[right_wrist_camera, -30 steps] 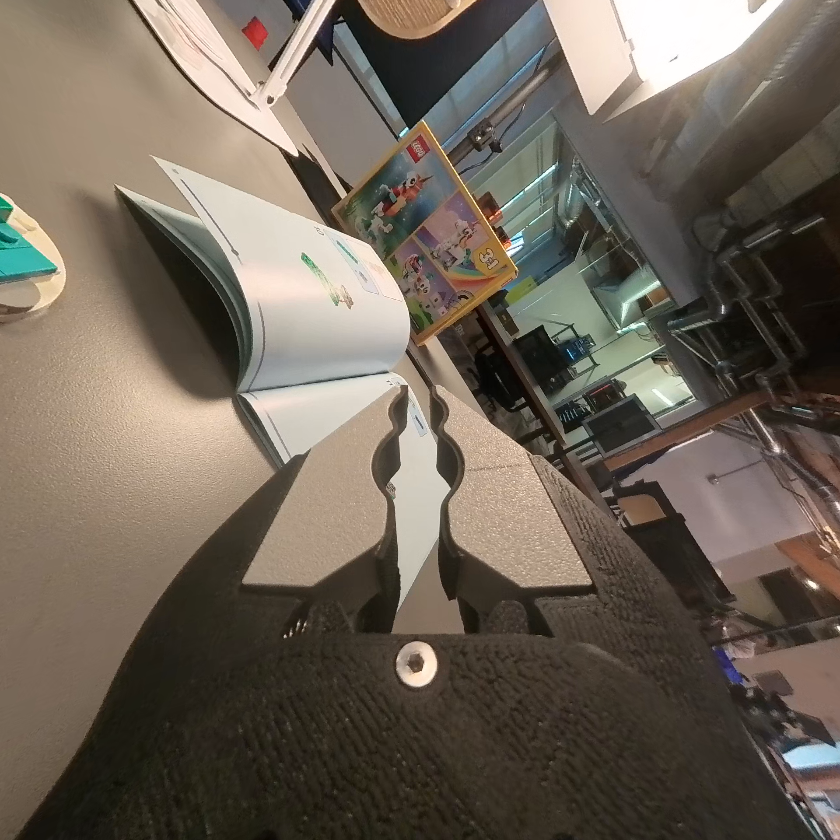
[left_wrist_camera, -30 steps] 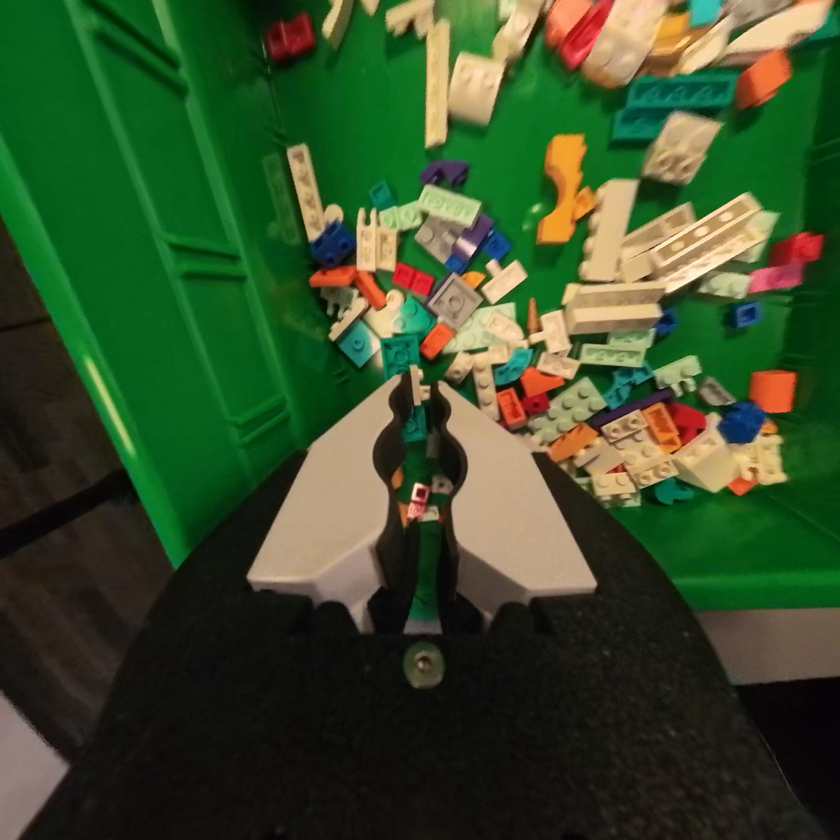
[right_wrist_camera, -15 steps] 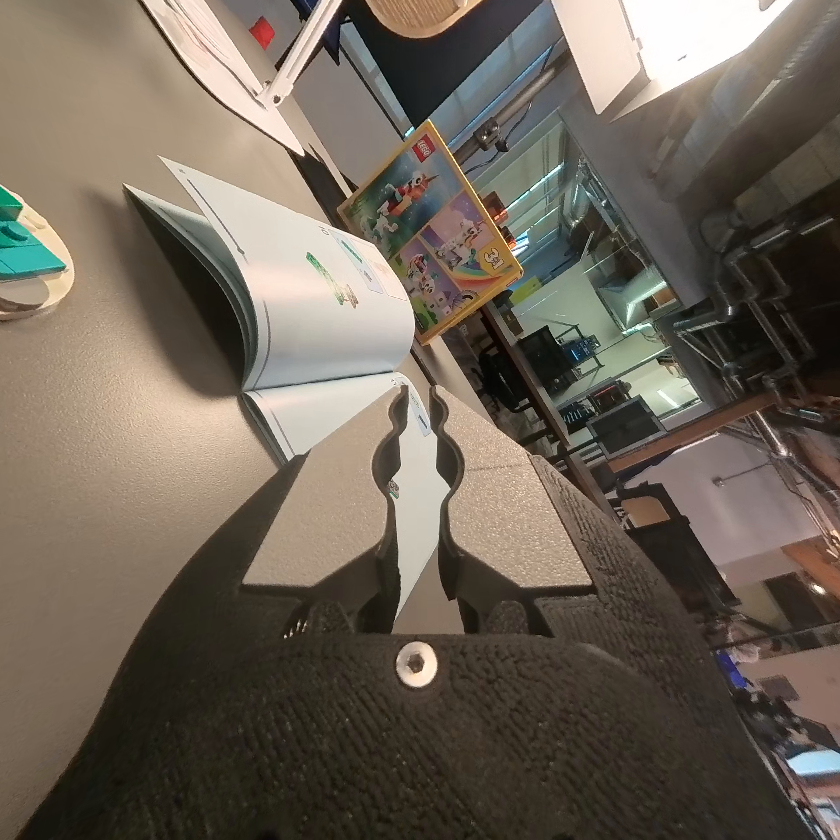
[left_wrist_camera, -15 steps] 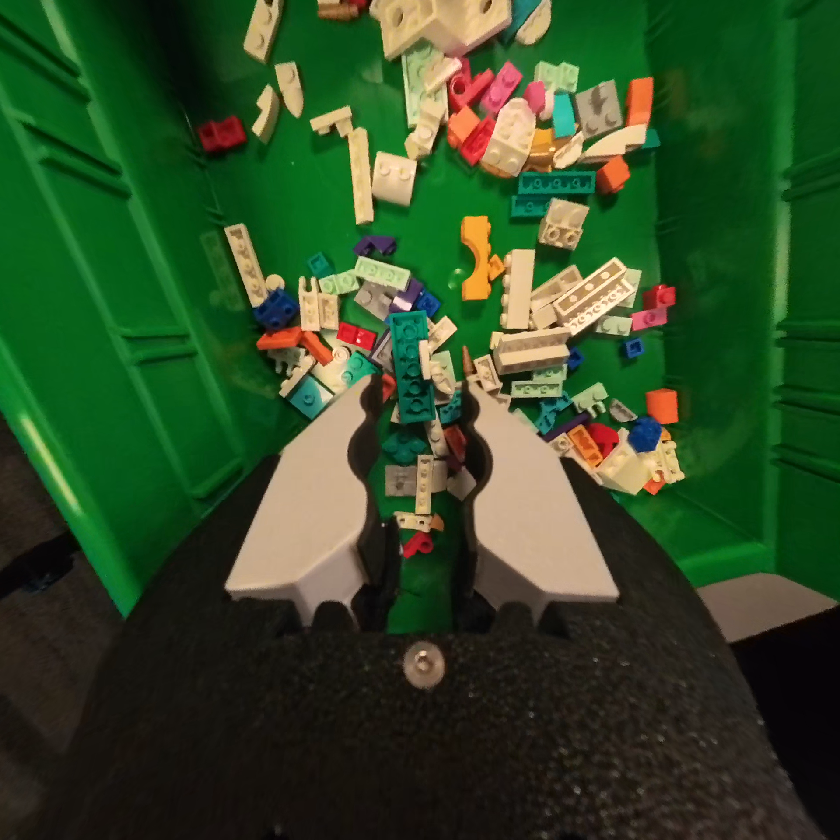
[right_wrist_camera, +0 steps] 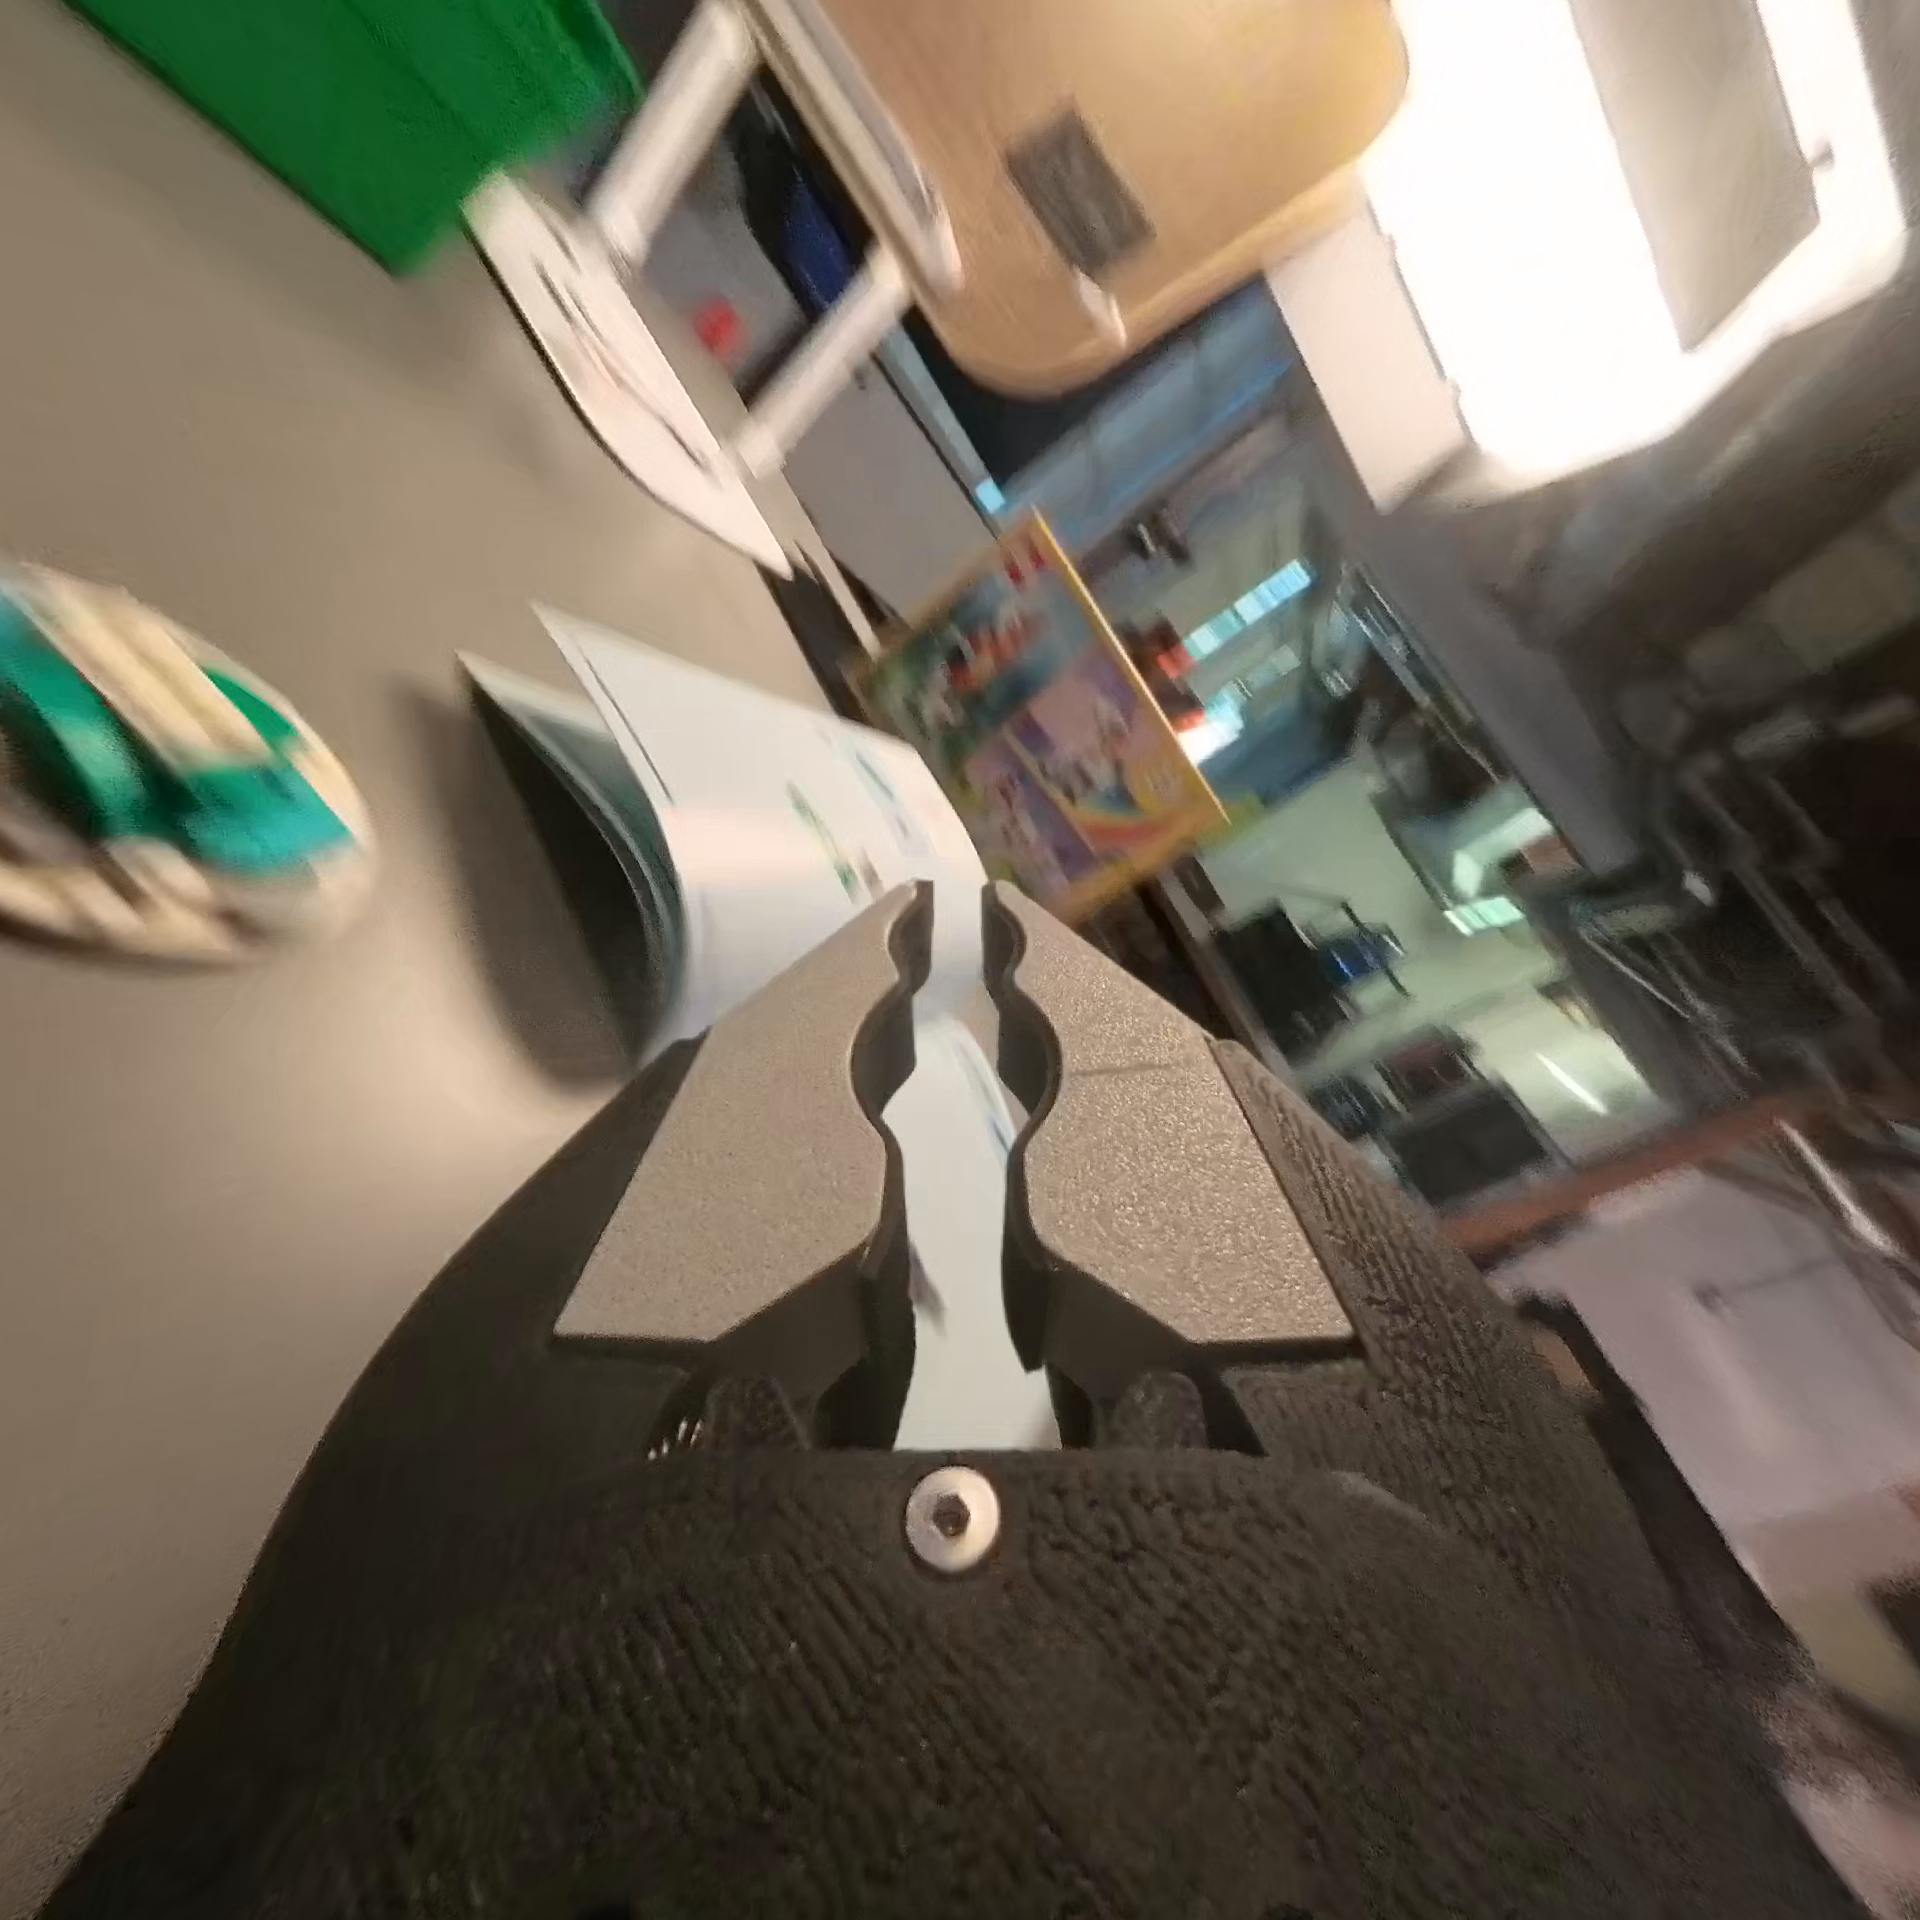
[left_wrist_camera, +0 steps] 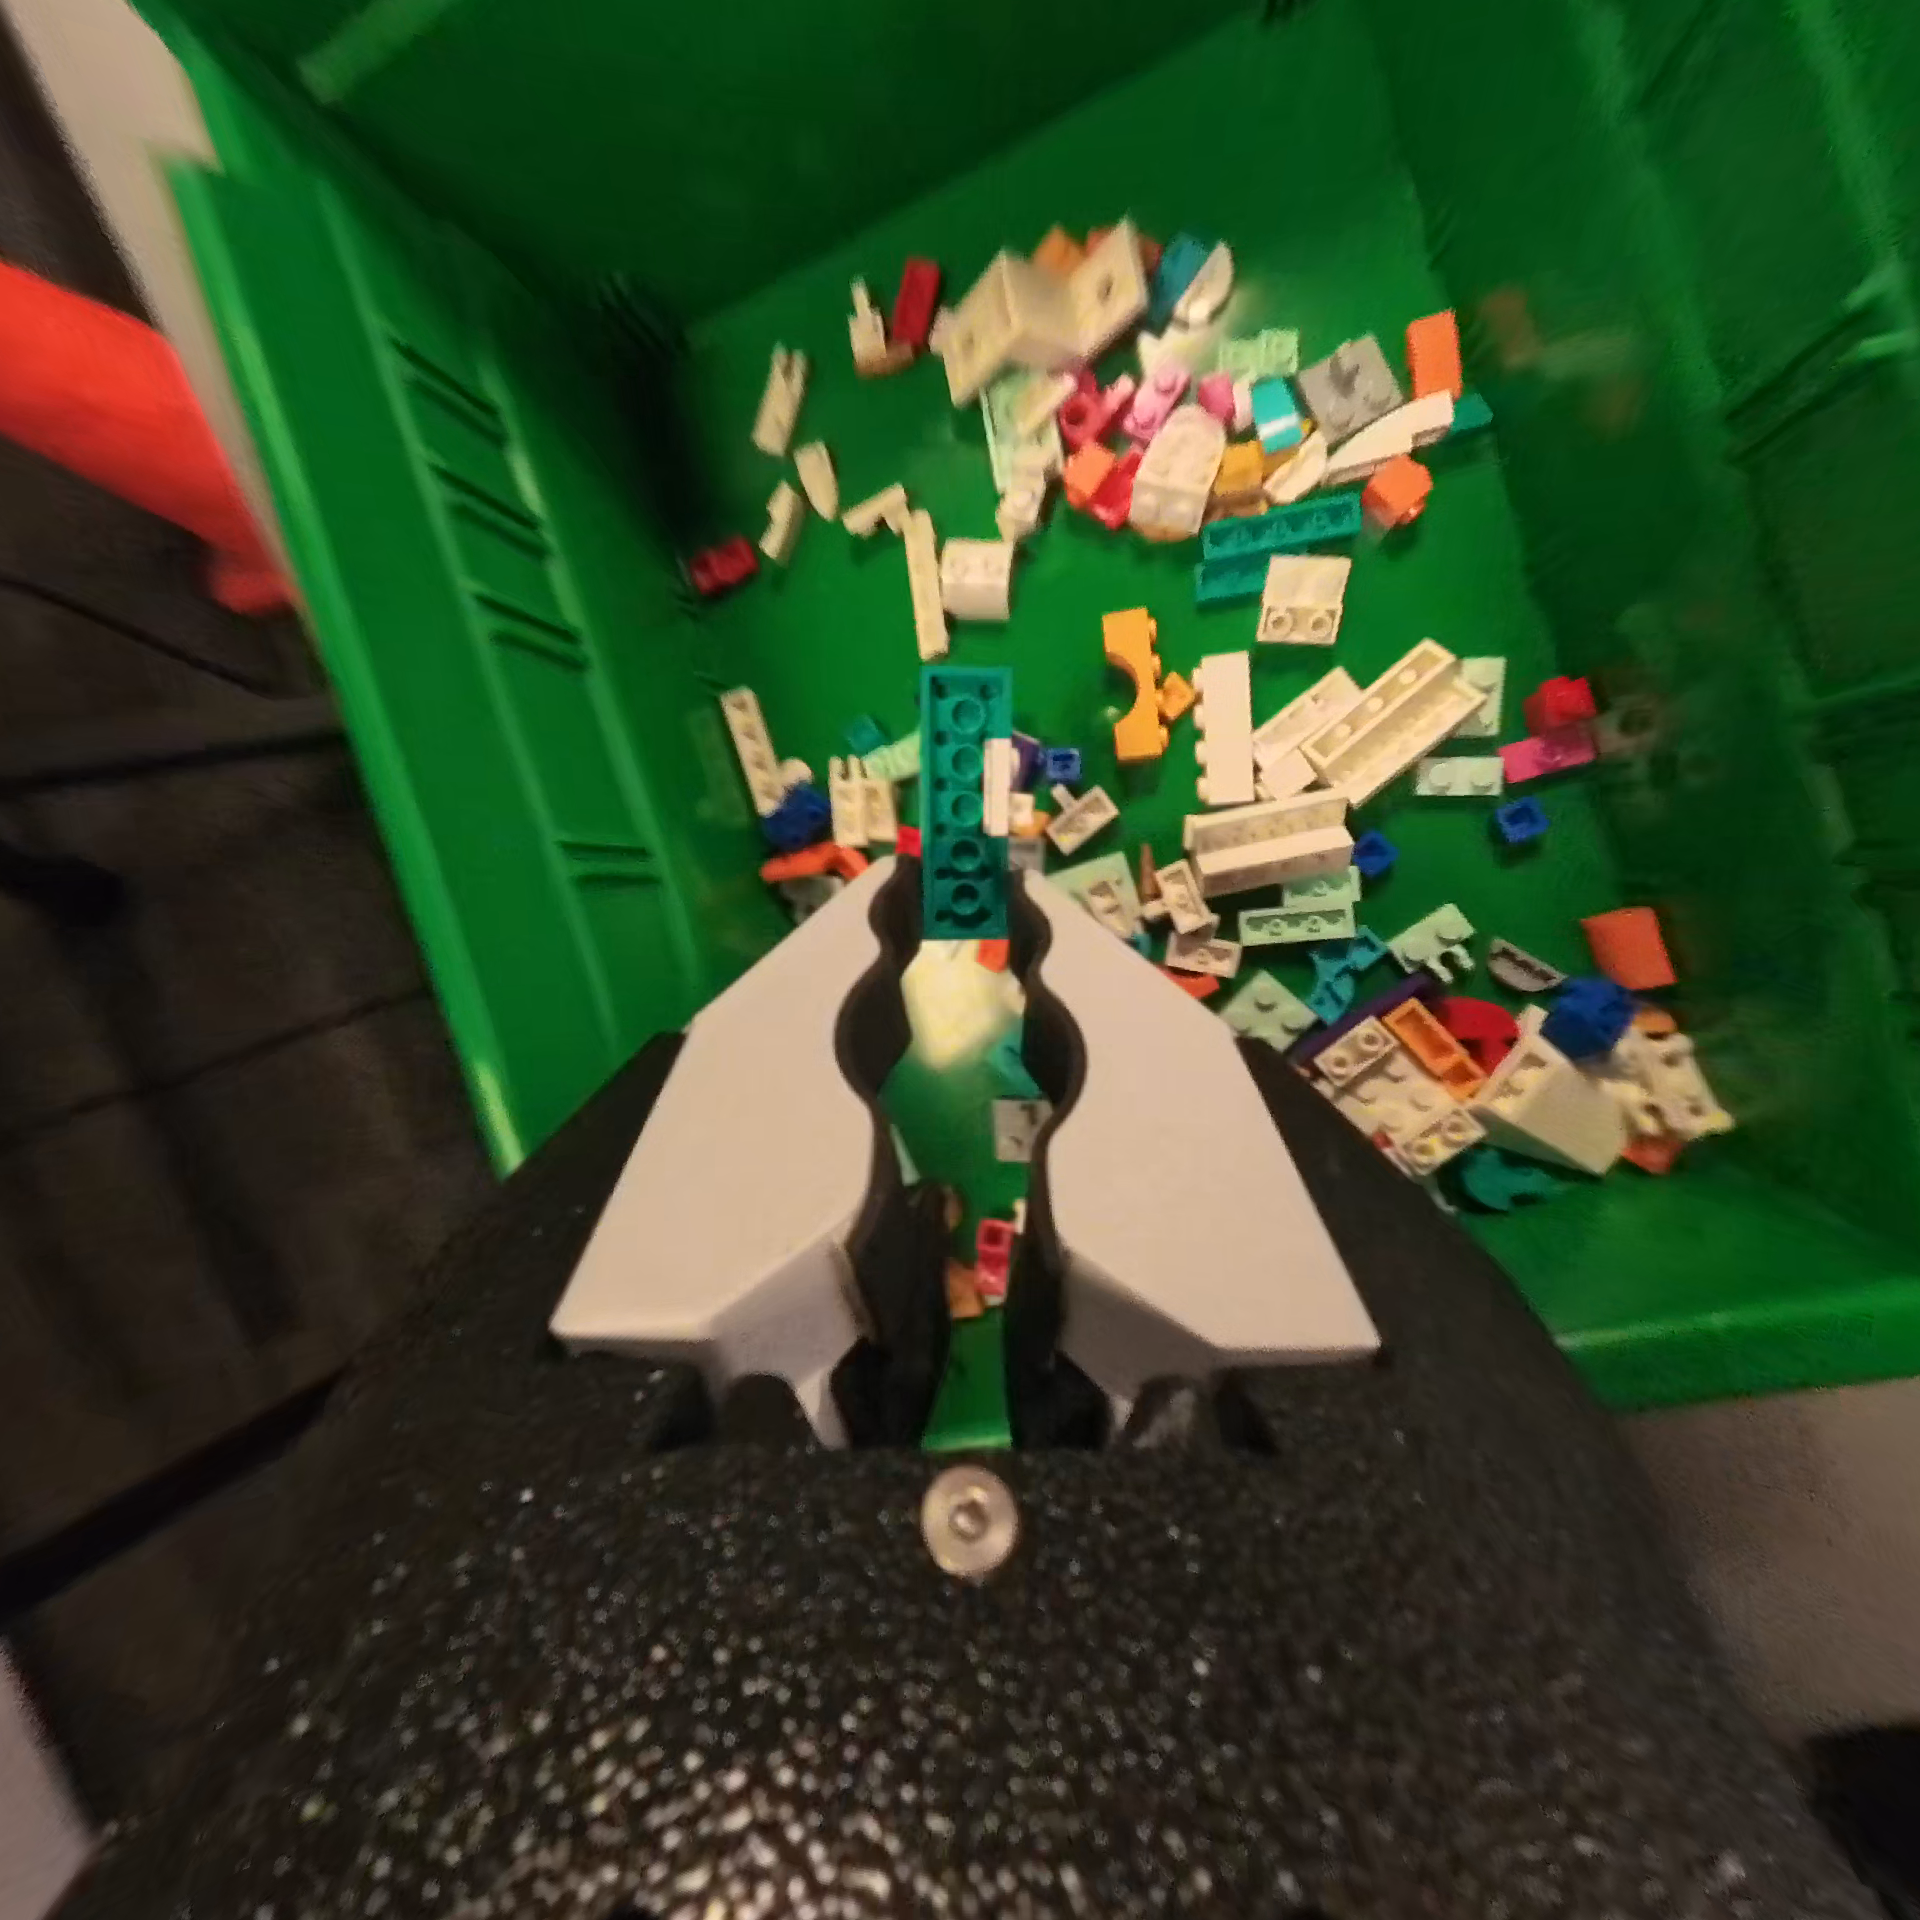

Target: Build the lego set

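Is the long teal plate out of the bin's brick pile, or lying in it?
Out. The left gripper pinches the teal plate by its near end, and it juts forward over the loose bricks in the green bin.

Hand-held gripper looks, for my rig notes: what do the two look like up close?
Both match. The left hand-held gripper and right hand-held gripper each have a black, grainy-textured body with one silver hex screw in the middle, and two pale grey, angular fingers whose black inner edges are wavy, scalloped. No cables, markings or sleeves show.

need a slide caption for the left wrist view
Left gripper holding a teal plate above loose bricks in the green bin.
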Tool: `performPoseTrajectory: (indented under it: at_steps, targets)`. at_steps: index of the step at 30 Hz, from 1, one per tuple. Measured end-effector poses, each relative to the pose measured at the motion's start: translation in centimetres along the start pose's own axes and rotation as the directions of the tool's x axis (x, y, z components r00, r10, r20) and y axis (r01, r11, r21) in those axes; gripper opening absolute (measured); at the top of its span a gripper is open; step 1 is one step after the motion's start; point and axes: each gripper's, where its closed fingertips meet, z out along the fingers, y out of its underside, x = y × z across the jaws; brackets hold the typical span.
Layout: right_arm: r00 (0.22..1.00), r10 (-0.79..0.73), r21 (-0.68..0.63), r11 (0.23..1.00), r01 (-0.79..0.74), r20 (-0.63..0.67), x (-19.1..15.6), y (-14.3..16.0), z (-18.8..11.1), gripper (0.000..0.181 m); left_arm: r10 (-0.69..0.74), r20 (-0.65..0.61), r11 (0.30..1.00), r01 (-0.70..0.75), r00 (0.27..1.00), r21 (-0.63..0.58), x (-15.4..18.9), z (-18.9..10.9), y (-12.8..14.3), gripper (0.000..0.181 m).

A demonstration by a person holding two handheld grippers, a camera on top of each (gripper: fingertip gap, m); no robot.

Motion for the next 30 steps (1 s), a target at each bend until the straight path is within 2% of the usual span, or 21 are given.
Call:
performPoseTrajectory:
  at_steps: [1,3,5,6,9,12,17,25,26,30]
  targets:
    - [0.997,0.016,0.079,0.997,-0.022,0.072,-0.9,-2.6,0.8,0.008,0.056,0.063,0.998,-0.057,0.996,0.024,-0.3,-0.7,-0.6,0.014]
    - [0.967,0.005,0.222,0.973,-0.063,0.253,-3.1,-8.5,2.7,0.013,0.182,0.190,0.980,-0.194,0.965,0.047,-0.4,-1.9,-2.1,0.014]
    - [0.894,-0.037,0.323,0.939,-0.122,0.446,-5.4,-14.4,4.5,0.018,0.293,0.298,0.947,-0.319,0.909,0.043,-0.1,-3.0,-3.5,0.014]
    - [0.862,-0.064,0.377,0.914,-0.152,0.502,-6.1,-17.3,5.3,0.017,0.336,0.329,0.928,-0.370,0.882,0.044,0.3,-3.5,-4.2,0.014]
    - [0.795,-0.200,0.518,0.840,-0.162,0.573,-8.3,-24.3,7.7,0.013,0.395,0.375,0.887,-0.455,0.839,0.083,1.9,-4.7,-6.1,0.014]
    - [0.728,-0.297,0.553,0.822,-0.134,0.618,-11.3,-28.2,10.5,0.015,0.425,0.415,0.858,-0.504,0.805,0.098,2.8,-5.7,-7.1,0.014]
    - [0.746,-0.420,0.629,0.778,0.003,0.517,-13.7,-30.7,13.4,0.013,0.438,0.457,0.830,-0.544,0.774,0.125,3.4,-7.1,-7.2,0.014]
    - [0.750,-0.539,0.689,0.707,0.156,0.383,-15.5,-31.4,13.5,0.007,0.446,0.501,0.798,-0.583,0.742,0.153,4.5,-8.6,-7.0,0.014]
    - [0.753,-0.551,0.694,0.697,0.179,0.359,-15.6,-31.5,13.6,0.001,0.445,0.505,0.798,-0.583,0.739,0.150,4.5,-8.7,-7.1,0.015]
    - [0.777,-0.575,0.738,0.636,0.226,0.258,-15.4,-32.4,12.9,0.000,0.442,0.516,0.813,-0.571,0.734,0.116,3.7,-8.5,-6.5,0.018]
